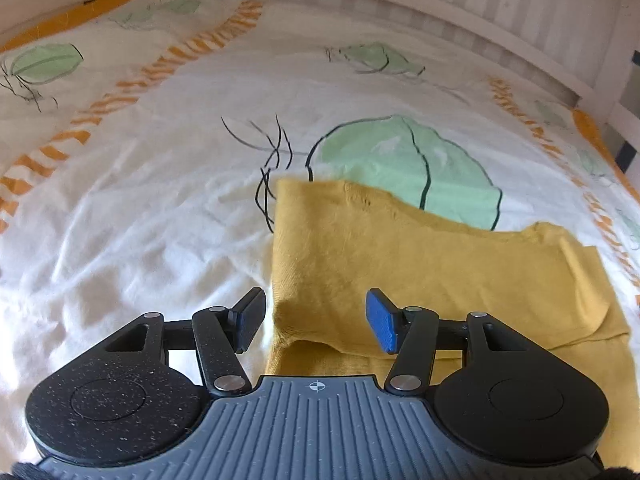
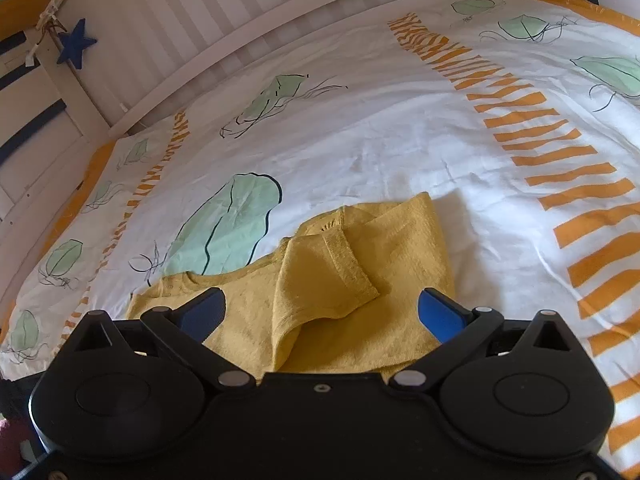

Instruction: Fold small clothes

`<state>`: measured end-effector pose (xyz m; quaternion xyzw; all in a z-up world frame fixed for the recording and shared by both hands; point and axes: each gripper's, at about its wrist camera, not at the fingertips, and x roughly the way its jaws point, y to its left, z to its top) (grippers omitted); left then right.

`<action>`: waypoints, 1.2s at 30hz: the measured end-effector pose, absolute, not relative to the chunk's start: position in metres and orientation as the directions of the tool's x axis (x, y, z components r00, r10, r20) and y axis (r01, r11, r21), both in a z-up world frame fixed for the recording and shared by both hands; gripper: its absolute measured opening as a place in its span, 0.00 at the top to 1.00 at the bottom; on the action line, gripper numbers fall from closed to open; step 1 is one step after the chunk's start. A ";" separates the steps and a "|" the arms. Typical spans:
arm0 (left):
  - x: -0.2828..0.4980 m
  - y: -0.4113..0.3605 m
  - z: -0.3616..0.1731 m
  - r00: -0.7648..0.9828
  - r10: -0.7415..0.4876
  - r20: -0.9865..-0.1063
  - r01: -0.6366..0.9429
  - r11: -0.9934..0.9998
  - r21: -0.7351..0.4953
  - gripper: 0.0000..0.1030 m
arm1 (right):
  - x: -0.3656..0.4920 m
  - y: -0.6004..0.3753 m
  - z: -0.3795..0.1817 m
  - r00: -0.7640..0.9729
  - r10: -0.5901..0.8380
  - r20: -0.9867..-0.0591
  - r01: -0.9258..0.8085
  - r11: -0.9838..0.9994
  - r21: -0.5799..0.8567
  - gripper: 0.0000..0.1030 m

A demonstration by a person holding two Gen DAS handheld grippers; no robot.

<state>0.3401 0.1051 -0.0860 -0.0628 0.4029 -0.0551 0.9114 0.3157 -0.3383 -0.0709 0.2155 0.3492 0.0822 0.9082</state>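
A bed's white duvet (image 2: 380, 140), printed with green jellyfish and orange stripes, meets a white slatted frame (image 2: 224, 32). The mustard garment (image 1: 400, 264) lies partly folded just ahead of the wide-open left gripper (image 1: 316, 318) and wide-open right gripper (image 2: 320, 312).

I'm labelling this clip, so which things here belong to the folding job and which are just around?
Part of the job:
- yellow garment, partly folded on the duvet
- left hand-held gripper, open
- right hand-held gripper, open

Just around:
- patterned duvet
- white bed rail
- blue star
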 end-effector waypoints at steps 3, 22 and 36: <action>0.347 0.109 -0.099 0.643 -0.141 -0.752 0.053 0.989 -0.140 0.48 | 0.321 -0.337 -0.078 0.741 0.293 -0.604 -0.009 0.904 0.427 0.01; 0.355 0.121 -0.117 0.603 -0.190 -0.775 0.059 0.979 -0.194 0.41 | 0.354 -0.335 -0.121 0.723 0.389 -0.571 0.053 0.793 0.606 0.22; 0.355 0.120 -0.118 0.603 -0.194 -0.773 0.055 0.978 -0.202 0.40 | 0.346 -0.341 -0.110 0.738 0.335 -0.585 0.072 0.824 0.562 0.88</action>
